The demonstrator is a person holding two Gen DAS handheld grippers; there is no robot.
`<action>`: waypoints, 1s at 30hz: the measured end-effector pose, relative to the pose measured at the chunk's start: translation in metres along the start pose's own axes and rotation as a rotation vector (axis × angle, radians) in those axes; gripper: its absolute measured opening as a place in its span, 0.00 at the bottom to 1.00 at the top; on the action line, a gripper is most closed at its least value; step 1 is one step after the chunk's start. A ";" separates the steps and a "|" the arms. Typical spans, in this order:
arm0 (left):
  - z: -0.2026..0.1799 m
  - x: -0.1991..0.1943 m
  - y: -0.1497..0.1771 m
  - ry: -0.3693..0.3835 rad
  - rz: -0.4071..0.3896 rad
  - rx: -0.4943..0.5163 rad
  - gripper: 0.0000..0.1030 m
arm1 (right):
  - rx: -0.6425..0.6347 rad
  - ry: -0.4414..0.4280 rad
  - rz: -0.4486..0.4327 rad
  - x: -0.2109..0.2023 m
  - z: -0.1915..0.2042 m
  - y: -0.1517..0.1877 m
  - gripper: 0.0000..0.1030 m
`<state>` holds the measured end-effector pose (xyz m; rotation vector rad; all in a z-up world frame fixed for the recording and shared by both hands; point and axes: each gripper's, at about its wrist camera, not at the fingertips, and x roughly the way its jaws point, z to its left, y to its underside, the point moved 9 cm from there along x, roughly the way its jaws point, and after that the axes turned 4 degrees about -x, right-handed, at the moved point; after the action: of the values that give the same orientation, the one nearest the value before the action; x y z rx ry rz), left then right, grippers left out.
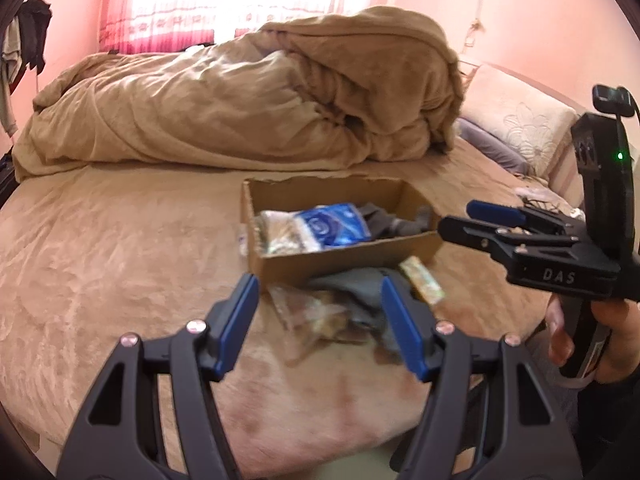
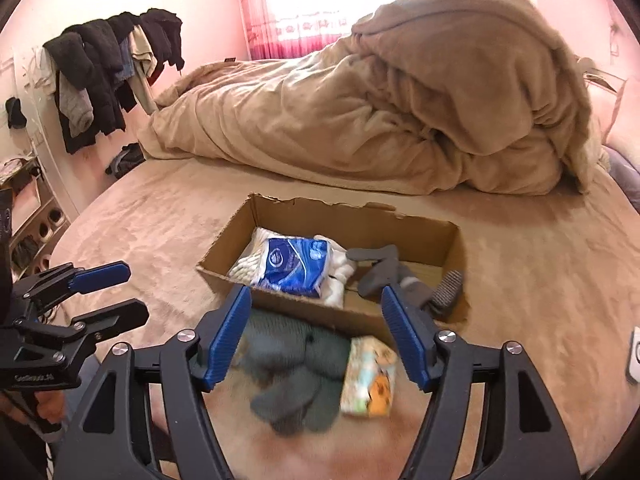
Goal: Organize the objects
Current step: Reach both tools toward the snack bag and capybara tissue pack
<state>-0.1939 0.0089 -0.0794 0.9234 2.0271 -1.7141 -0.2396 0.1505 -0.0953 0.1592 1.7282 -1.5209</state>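
Note:
An open cardboard box (image 1: 340, 258) (image 2: 280, 216) sits on the bed. It holds a blue packet (image 1: 334, 224) (image 2: 294, 266), white cotton items (image 2: 338, 280) and grey socks (image 1: 400, 222) (image 2: 384, 270). In front of the box lie a grey-green glove (image 2: 296, 380) (image 1: 356, 286), a small printed packet (image 2: 370, 380) (image 1: 422, 280) and a clear bag (image 1: 308, 316). My left gripper (image 1: 320, 320) is open and empty above the clear bag and glove. My right gripper (image 2: 316, 332) is open and empty above the glove and packet; it also shows in the left wrist view (image 1: 460, 220).
A heaped tan duvet (image 1: 248, 100) (image 2: 400, 100) lies behind the box. Pillows (image 1: 520, 128) are at the right. Dark clothes (image 2: 112, 68) hang at the left wall. A small white device (image 2: 634, 356) lies on the bed at the right.

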 end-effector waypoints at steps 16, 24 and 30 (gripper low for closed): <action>-0.043 -0.056 0.026 0.053 -0.070 -0.054 0.87 | -0.008 0.027 -0.081 -0.102 0.001 0.025 0.77; -0.027 -0.016 0.054 0.015 0.012 -0.092 0.87 | -0.001 0.030 -0.028 -0.082 -0.011 0.052 0.77; -0.018 0.015 0.066 -0.015 0.043 -0.087 0.87 | 0.015 0.028 0.032 -0.049 -0.025 0.073 0.77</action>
<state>-0.1585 0.0347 -0.1341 0.9163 2.0398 -1.5930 -0.1772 0.2118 -0.1218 0.2149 1.7284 -1.5154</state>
